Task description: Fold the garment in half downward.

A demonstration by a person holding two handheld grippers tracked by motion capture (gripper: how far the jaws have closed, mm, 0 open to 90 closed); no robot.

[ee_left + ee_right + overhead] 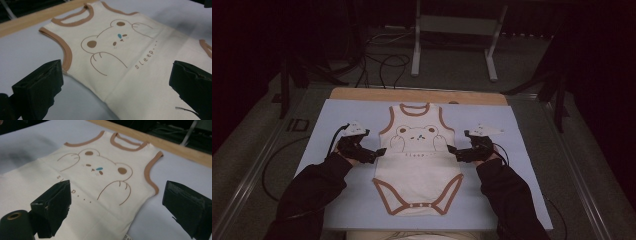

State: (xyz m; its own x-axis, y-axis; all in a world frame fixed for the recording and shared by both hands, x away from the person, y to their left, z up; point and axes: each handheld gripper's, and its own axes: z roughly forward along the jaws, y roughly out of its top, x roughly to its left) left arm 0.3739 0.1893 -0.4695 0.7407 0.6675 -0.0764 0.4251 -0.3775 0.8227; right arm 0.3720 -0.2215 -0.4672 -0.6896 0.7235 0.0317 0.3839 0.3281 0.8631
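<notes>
A cream bodysuit (418, 165) lies flat on the pale blue mat (512, 150) — the left gripper (381, 151) and right gripper (451, 149) flank its waist, jaws spread wide, holding nothing.

Dim room; grey floor (532, 55) at the top of the frame; black cables (382, 62) trail upper left; a white metal stand (454, 30) stands top centre; pale blue surface (522, 150), wooden far edge (362, 94).

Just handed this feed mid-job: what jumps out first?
A cream baby bodysuit with brown trim and a bear print lies flat in the middle of the pale blue mat. The left gripper and right gripper flank its waist, both with jaws open.
</notes>
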